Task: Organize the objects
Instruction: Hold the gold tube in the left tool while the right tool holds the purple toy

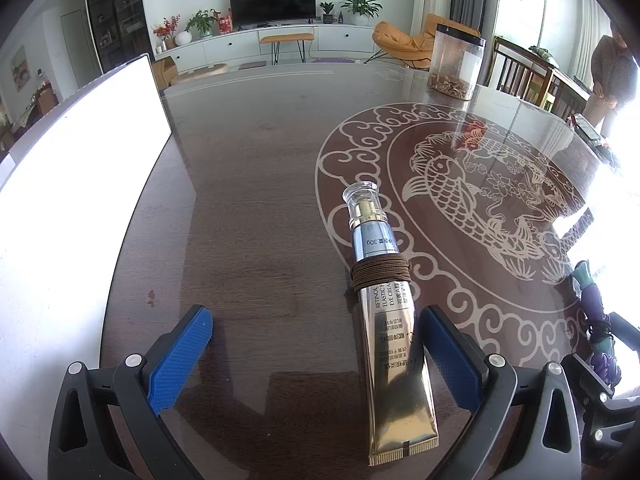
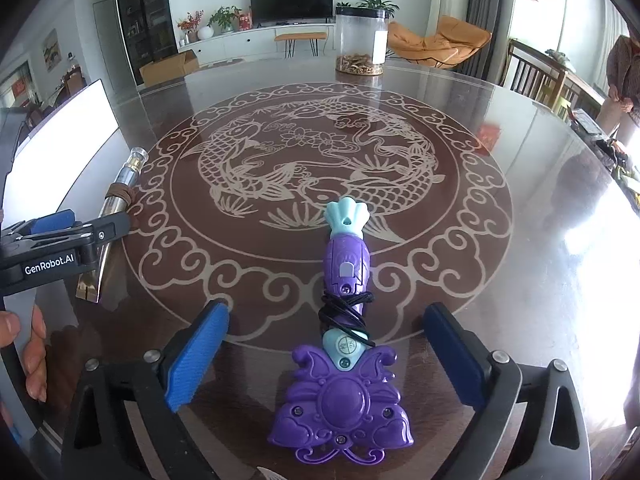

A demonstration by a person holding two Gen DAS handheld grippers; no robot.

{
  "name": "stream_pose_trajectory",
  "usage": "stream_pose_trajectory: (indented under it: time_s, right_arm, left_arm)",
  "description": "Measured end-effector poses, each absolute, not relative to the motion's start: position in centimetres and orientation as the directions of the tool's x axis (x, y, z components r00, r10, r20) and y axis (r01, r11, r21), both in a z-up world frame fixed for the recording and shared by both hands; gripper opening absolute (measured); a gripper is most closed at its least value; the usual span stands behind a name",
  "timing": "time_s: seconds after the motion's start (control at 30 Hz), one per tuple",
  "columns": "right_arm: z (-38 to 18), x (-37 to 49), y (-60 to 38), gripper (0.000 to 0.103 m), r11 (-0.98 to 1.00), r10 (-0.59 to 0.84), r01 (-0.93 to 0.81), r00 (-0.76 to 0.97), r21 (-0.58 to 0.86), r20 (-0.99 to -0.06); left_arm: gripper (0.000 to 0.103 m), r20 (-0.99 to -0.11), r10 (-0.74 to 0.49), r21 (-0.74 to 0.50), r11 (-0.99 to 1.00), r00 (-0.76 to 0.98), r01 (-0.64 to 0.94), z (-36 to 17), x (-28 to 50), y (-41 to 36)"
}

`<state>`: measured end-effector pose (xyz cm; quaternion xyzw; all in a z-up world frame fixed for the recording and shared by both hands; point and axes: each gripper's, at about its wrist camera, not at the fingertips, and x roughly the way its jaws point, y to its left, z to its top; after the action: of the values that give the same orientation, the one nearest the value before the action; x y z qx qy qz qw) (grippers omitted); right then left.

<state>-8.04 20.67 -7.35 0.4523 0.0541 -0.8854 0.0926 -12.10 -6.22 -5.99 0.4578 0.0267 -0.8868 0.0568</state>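
Observation:
A gold eye-cream tube [image 1: 394, 344] with a clear cap and a brown hair tie [image 1: 380, 274] wound around it lies on the dark table. My left gripper [image 1: 316, 356] is open around its lower end, the tube close to the right finger. It also shows in the right wrist view [image 2: 120, 192]. A purple and teal toy wand [image 2: 344, 344] with a black hair tie [image 2: 346, 314] around its handle lies between the open fingers of my right gripper [image 2: 326, 356]. Neither gripper touches its object.
A white board [image 1: 68, 208] stands at the left of the table. A clear plastic jar [image 1: 456, 62] with dried bits sits at the far side. The table has a carp pattern [image 2: 316, 160]. Clutter lies at the table's right edge [image 2: 616, 152]. A person [image 2: 626, 76] stands at far right.

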Motion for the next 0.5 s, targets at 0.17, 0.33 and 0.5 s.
stream_pose_trajectory:
  time_s: [0.17, 0.33, 0.5]
  right_arm:
    - [-7.39, -8.15, 20.69, 0.1, -0.977, -0.114, 0.213, -0.573, -0.012, -0.811]
    - [-7.43, -8.19, 20.69, 0.101, -0.978, -0.113, 0.21, -0.572, -0.013, -0.813]
    - [-7.6, -8.16, 20.91, 0.103, -0.979, -0.109, 0.204, -0.57, -0.012, -0.815]
  left_arm:
    - [0.103, -0.815, -0.076, 0.005, -0.992, -0.574, 0.125, -6.0, -12.12, -6.21]
    - [0.103, -0.815, -0.076, 0.005, -0.992, -0.574, 0.125, -6.0, -12.13, -6.2]
    - [0.103, -0.815, -0.076, 0.004, -0.992, -0.574, 0.125, -5.98, -12.15, -6.07]
